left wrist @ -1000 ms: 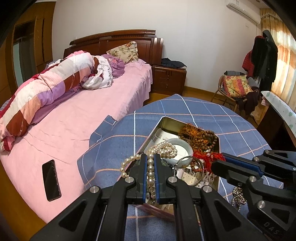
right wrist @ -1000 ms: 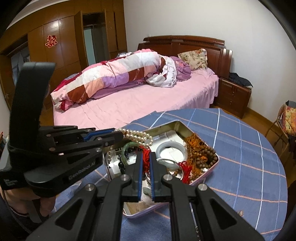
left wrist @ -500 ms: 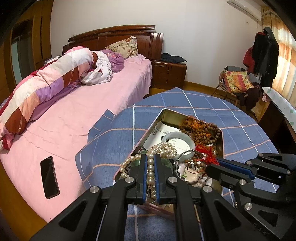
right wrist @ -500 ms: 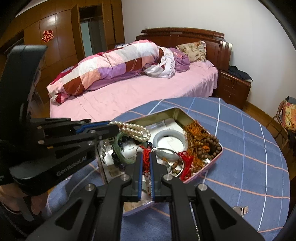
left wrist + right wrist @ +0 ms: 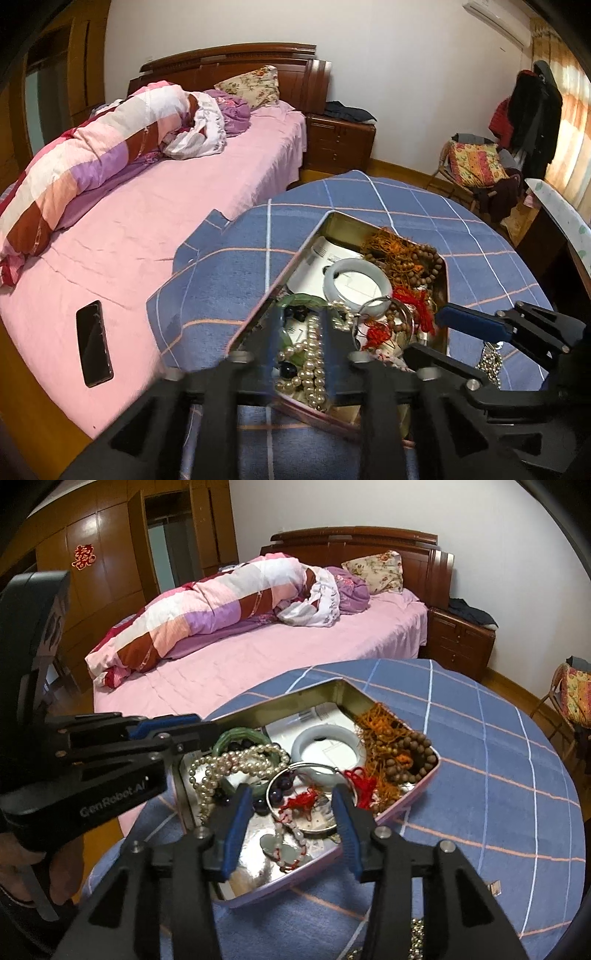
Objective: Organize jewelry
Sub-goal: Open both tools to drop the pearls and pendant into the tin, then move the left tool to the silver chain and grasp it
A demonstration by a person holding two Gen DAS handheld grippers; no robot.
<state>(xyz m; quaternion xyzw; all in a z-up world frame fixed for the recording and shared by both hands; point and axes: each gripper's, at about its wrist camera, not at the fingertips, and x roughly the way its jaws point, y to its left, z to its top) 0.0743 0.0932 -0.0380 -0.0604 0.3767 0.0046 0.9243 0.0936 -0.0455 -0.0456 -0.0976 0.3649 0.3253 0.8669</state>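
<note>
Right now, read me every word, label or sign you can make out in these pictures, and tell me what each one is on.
"GenRobot.AI": white lettering on the side of the black left hand-held gripper, seen from the right wrist view.
Red paper-cut sign on the brown wooden wardrobe door: an ornamental character, too small to read surely.
Printed white paper in the pink metal tin: print too small to read.

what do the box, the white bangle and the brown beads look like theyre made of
Box: thin metal tin, mirror-like inside and reflecting its contents, pink outside. White bangle: smooth, glossy, milky, likely jade or glass. Brown beads: matte round beads, probably wood.
</note>
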